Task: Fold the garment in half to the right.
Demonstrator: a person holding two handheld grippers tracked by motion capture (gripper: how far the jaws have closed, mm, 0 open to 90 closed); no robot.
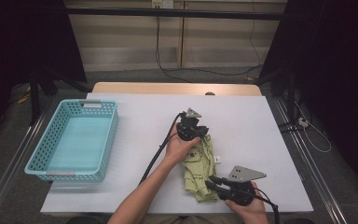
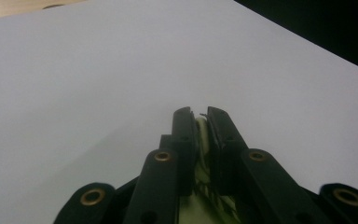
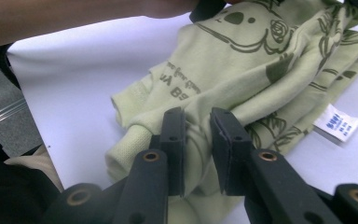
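The left claw stood nearly closed, its two black jaws pinching a thin edge of the pale green printed cotton garment, a sliver of which showed between them in the left gripper view. The right claw had its jaws parted a little around a thicker rolled fold of the same garment; cloth filled the gap between them, and they appeared to press on it, though the hold looked loose.

The garment lay bunched on the white tabletop, the left claw at its far end and the right claw at its near end. A small white care label stuck out from the garment's side. The light blue perforated plastic basket sat well to the left of the garment, with nothing in it.

Judging by this, the step in hand was folding or gathering the garment, both ends being gripped at once. The next move probably called for firming the right claw's hold, then lifting both ends together so the bundle did not unroll, and carrying it leftward from where it lay towards the basket.
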